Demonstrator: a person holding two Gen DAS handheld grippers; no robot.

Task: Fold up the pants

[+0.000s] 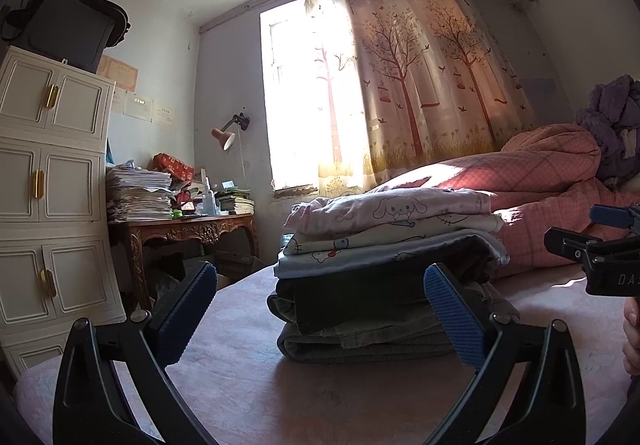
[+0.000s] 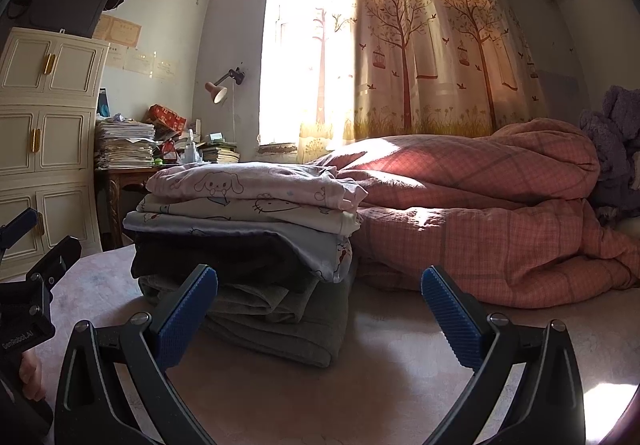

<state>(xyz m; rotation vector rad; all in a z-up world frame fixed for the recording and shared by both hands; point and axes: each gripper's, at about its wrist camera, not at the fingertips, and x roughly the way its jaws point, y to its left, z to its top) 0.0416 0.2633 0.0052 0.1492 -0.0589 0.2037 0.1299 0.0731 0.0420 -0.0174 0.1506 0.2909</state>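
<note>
Left wrist view looks low across a pink bed sheet [image 1: 248,385] toward a stack of folded clothes [image 1: 384,269] that sits just beyond the left gripper [image 1: 320,317]. Its two blue-padded fingers [image 1: 454,319] stand wide apart with nothing between them; the right finger overlaps the near right corner of the stack in the picture, though I cannot tell whether it touches. Bare sheet lies open between gripper and stack and off to the near left, up to the bed's left edge.

Six folded pieces can be counted in the stack: three pale printed ones on top (pink, cream, light blue), a dark one under them, and two olive-grey pants [image 1: 360,341] at the bottom, the lowest spreading widest. All lie flat, edges roughly aligned on the left side.

From the right wrist view the same stack [image 2: 248,229] sits left of centre, and the right gripper [image 2: 320,315] is likewise spread wide and empty, its left finger in front of the stack's near edge. To the right, open sheet [image 2: 380,357] runs to a bunched pink checked quilt [image 2: 500,213], which closes off the far right side.

Each gripper shows at the edge of the other's view. One cabinet [image 1: 48,181] and one desk [image 1: 192,233] stand beyond the bed's left edge.
</note>
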